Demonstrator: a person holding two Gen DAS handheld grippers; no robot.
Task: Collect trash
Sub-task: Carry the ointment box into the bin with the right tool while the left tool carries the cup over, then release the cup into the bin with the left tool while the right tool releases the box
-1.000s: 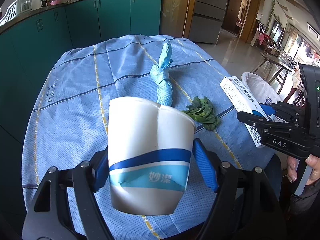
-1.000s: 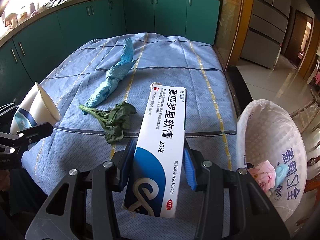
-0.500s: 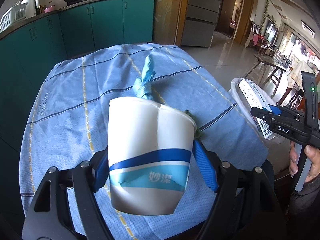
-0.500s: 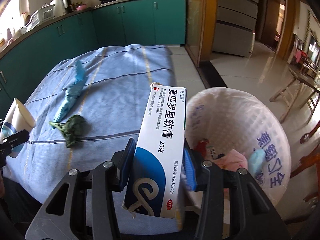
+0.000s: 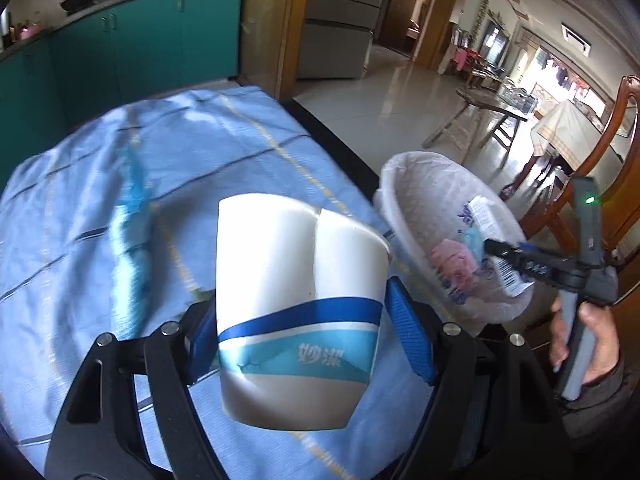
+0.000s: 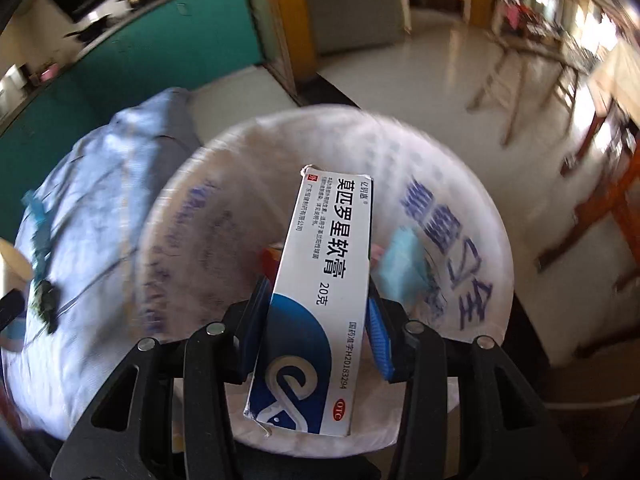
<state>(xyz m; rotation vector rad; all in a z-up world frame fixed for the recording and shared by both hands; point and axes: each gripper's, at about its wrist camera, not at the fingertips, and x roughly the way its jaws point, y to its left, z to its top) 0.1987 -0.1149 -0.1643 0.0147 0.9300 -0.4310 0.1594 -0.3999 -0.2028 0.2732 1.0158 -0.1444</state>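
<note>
My left gripper [image 5: 304, 340] is shut on a dented white paper cup [image 5: 296, 300] with blue bands, held over the right part of the blue-clothed table [image 5: 80, 208]. My right gripper [image 6: 316, 320] is shut on a white and blue medicine box [image 6: 320, 304], which hangs directly over the mouth of the white-lined trash bin [image 6: 472, 200]. From the left wrist, the bin [image 5: 408, 176] stands just off the table's right edge, with the right gripper [image 5: 500, 252] and its box [image 5: 492, 236] above it. Pink and blue scraps [image 5: 452, 256] lie inside.
A twisted blue rag [image 5: 132, 216] lies on the cloth, and a dark leafy scrap [image 6: 46, 304] sits near the table's near left. Teal cabinets [image 5: 140, 48] line the back. A wooden chair [image 5: 600, 184] and dining tables stand right of the bin.
Both hands swung right: the box moved from above the table edge to over the bin mouth while the right wrist rolled. The cup came closer to the bin. Both grips held.
</note>
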